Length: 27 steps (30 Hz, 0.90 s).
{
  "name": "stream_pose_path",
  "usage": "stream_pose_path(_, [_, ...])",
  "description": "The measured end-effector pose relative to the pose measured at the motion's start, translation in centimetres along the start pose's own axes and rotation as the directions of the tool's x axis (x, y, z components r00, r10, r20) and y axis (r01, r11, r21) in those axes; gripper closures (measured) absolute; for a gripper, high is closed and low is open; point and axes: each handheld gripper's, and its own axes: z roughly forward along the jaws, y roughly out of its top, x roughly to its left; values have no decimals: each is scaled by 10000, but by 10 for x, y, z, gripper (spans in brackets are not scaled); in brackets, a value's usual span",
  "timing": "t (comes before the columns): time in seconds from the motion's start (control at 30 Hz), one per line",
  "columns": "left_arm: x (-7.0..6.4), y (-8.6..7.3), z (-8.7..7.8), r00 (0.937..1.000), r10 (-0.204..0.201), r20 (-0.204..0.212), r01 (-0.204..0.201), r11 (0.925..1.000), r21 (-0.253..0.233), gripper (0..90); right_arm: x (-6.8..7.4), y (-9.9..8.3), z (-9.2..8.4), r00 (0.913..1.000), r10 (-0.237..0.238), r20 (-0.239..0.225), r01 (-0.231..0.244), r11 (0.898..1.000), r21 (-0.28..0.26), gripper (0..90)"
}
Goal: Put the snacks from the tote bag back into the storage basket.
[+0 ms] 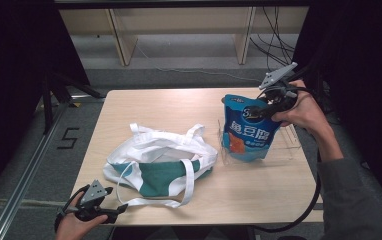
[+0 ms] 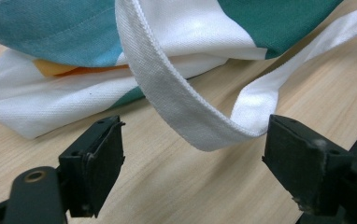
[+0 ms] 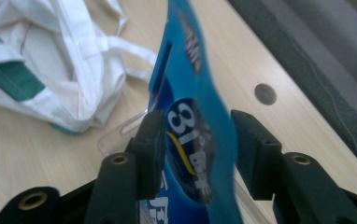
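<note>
- Right gripper (image 3: 195,140) fingers stood apart around the blue pouch (image 1: 249,127), not pinching; it could've tipped out of the clear tray (image 1: 289,150).
- Left gripper (image 2: 193,168) fingers were wide apart near the tote strap (image 2: 176,102), touching nothing.

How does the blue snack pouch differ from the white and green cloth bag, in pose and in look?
The blue snack pouch stands upright in a clear tray; the cloth bag lies flat and crumpled. The pouch is glossy with printed characters; the bag is matte woven cloth. The pouch sits between the right gripper jaws; the bag lies free. Both are on the wooden table.
</note>
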Motion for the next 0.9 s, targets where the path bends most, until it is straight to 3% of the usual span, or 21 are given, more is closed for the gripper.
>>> stream_pose_path(0.03, [-2,0,0,9998,-201,38,201,9998,-1,194,0,0,-5,9999,112,128,-109,9998,-192,543])
stream_pose_path(0.07, [-1,0,-1,9999,-104,10,104,9998,145,194,1,-1,-9,9992,359,201,-353,9989,-303,531])
stream_pose_path(0.13, [-2,0,-1,9999,-116,-31,116,9999,97,193,3,-3,-18,9967,419,702,-363,9962,-792,489])
stream_pose_path(0.23, [-2,0,-1,9999,-121,-34,121,9999,107,191,8,-8,-32,9923,903,847,-799,9897,-1192,448])
stream_pose_path(0.27, [-1,0,-1,9999,-119,-33,119,9999,109,191,9,-11,-38,9909,947,960,-784,9838,-1613,437])
stream_pose_path(0.3, [-1,0,0,9999,-124,27,124,9999,37,191,13,-14,-43,9849,1373,1057,-1174,9775,-1752,427])
stream_pose_path(0.37, [2,1,-1,9997,243,-53,-243,9996,115,191,16,-20,-52,9811,1613,1067,-1349,9661,-2203,413])
stream_pose_path(0.4, [-1,0,0,9995,-297,-68,298,9995,139,191,17,-24,-55,9774,1665,1299,-1295,9585,-2539,408])
stream_pose_path(0.47, [-3,0,0,9989,-464,65,464,9989,-5,190,21,-34,-62,9699,1951,1453,-1501,9499,-2740,403])
stream_pose_path(0.5, [-2,-1,0,9991,-429,-72,430,9990,136,190,22,-37,-63,9676,2012,1528,-1505,9448,-2911,400])
stream_pose_path(0.6, [-1,0,-1,9996,-257,-103,258,9996,93,190,28,-53,-66,9596,2419,1437,-1883,9317,-3107,405])
stream_pose_path(0.63, [3,1,-1,9994,327,-112,-326,9994,95,190,33,-60,-65,9518,2752,1357,-2211,9218,-3184,404])
stream_pose_path(0.67, [-1,0,-1,9995,-294,-127,295,9995,108,190,33,-65,-65,9541,2649,1395,-2111,9256,-3142,403])
stream_pose_path(0.7, [-1,0,-1,9991,-397,-119,399,9990,193,190,36,-71,-64,9479,2871,1382,-2335,9210,-3117,401])
stream_pose_path(0.77, [-1,0,-1,9995,-312,-30,313,9993,190,190,39,-83,-60,9375,3116,1550,-2493,9121,-3254,398])
stream_pose_path(0.9, [-1,0,-1,9994,-335,-37,335,9993,159,189,44,-106,-54,9274,3523,1255,-2992,9003,-3161,401])
